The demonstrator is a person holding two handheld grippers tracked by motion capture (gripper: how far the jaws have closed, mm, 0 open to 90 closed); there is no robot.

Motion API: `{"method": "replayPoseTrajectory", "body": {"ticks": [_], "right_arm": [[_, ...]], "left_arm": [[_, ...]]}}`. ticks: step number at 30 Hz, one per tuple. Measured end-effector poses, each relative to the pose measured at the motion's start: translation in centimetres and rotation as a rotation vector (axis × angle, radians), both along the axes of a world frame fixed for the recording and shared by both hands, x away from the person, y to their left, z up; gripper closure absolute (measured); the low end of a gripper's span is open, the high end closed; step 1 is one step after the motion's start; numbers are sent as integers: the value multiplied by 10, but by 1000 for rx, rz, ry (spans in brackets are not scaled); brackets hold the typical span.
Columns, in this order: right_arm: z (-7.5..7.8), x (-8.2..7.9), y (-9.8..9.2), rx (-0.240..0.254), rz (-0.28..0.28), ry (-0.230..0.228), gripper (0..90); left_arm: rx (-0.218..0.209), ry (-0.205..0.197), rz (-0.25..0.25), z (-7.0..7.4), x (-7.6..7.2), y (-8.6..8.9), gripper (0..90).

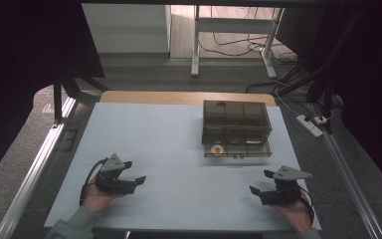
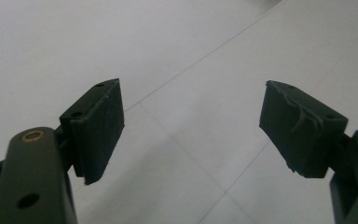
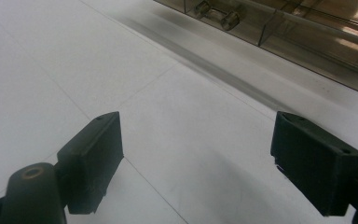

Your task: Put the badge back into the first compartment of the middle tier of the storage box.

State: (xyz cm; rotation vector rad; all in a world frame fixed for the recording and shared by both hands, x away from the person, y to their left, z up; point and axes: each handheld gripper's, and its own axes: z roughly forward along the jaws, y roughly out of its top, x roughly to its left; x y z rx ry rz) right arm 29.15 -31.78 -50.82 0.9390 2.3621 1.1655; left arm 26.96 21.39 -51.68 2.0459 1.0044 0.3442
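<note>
— Nearest the camera, what was there?

— Two hands at the near edge of the pale surface [image 1: 169,144], each with a gripper. Left gripper [image 1: 134,172] sat near the left corner, its jaws wide apart with only bare surface between them.

— And the other?

— Right gripper [image 1: 259,182] rested near the right corner, jaws wide too, holding nothing.

— Where was the box?

— Smoky clear drawer box [image 1: 236,128] stood beyond the right gripper, well apart from both, a round colourful item [image 1: 217,149] in its front tray.
</note>
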Motion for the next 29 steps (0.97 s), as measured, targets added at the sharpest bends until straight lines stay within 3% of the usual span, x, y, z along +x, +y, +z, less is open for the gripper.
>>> {"method": "replayPoseTrajectory", "body": {"ticks": [8, 29], "right_arm": [[0, 0, -1, 2, 9, -3, 168], [1, -1, 0, 4, 9, -18, 168]], "left_arm": [[-5, 19, 29, -7, -9, 15, 216], [-2, 13, 14, -6, -9, 11, 209]]}}
